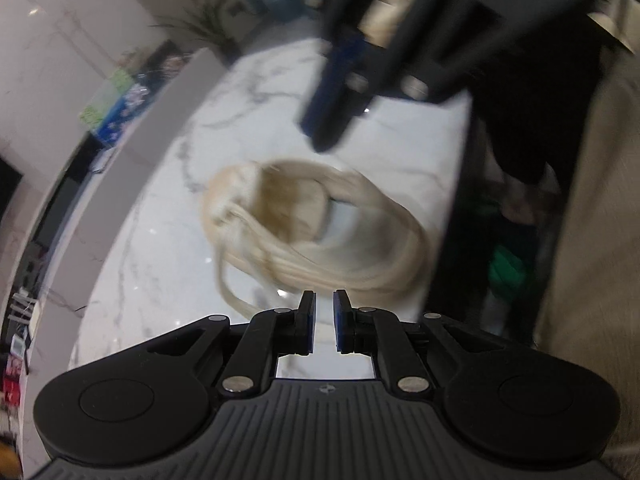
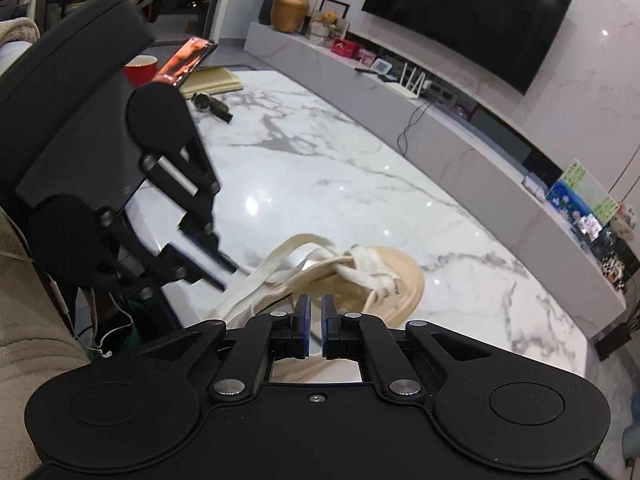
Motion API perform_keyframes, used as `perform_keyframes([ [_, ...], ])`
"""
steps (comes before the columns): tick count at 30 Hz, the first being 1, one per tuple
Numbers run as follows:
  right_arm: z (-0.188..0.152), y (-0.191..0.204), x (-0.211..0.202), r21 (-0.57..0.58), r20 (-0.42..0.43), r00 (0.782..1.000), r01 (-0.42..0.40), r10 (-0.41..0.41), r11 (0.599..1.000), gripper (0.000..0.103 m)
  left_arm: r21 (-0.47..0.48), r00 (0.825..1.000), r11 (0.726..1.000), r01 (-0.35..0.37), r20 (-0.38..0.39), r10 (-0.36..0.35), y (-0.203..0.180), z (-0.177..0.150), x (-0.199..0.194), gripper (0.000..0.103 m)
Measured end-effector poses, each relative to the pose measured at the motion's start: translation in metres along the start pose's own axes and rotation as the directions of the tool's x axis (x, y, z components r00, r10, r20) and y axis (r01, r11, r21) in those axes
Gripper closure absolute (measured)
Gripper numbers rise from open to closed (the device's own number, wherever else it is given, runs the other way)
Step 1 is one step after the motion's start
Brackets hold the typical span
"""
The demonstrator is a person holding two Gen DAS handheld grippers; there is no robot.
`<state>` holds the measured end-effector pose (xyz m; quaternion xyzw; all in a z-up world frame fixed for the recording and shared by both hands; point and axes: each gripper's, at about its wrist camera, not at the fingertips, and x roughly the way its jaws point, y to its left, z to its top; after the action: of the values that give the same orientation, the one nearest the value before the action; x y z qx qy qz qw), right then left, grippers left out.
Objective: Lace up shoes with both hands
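Shoe status: the beige canvas low-top shoe [image 2: 384, 280] lies on the white marble-patterned table [image 2: 340, 168], lower centre of the right wrist view, just beyond the right gripper [image 2: 316, 322]. Flat cream laces [image 2: 280, 268] are crossed through the front eyelets; long ends trail loose toward the lower left, and no bow is discernible. Judgement: lacing is partly in place, tying remains open (the left wrist view is too blurred to confirm). Both the right gripper and left gripper [image 1: 324, 320] show fingers narrowly parted, holding nothing.
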<state>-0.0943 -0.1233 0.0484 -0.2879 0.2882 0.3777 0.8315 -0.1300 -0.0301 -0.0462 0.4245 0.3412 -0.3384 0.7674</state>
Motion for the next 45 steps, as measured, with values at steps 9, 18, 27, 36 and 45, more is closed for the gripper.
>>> perform_keyframes([
  [9, -0.007, 0.025, 0.011, -0.072, -0.058, 0.989, -0.138, 0.134, 0.988, 0.078, 0.197, 0.998, 0.979, 0.06, -0.011, -0.059, -0.025, -0.013, 0.019, 0.084],
  [18, -0.007, 0.027, 0.012, -0.034, -0.08, 0.988, -0.132, 0.129, 0.991, 0.078, 0.448, 0.995, 0.889, 0.095, -0.017, -0.098, -0.035, -0.023, 0.046, 0.084],
  [27, -0.008, 0.02, 0.019, -0.019, -0.099, 0.986, -0.136, 0.134, 0.99, 0.078, 0.549, 0.987, 0.822, 0.148, -0.028, -0.159, -0.039, -0.027, 0.058, 0.081],
  [36, -0.008, 0.014, 0.023, -0.008, -0.108, 0.986, -0.127, 0.126, 0.992, 0.078, 0.39, 0.972, 0.893, 0.226, -0.036, -0.231, -0.02, -0.02, 0.065, 0.083],
  [45, -0.006, 0.012, 0.025, -0.019, -0.098, 0.989, -0.117, 0.115, 0.993, 0.078, 0.203, 0.977, 0.956, 0.214, -0.025, -0.213, -0.005, -0.022, 0.068, 0.101],
])
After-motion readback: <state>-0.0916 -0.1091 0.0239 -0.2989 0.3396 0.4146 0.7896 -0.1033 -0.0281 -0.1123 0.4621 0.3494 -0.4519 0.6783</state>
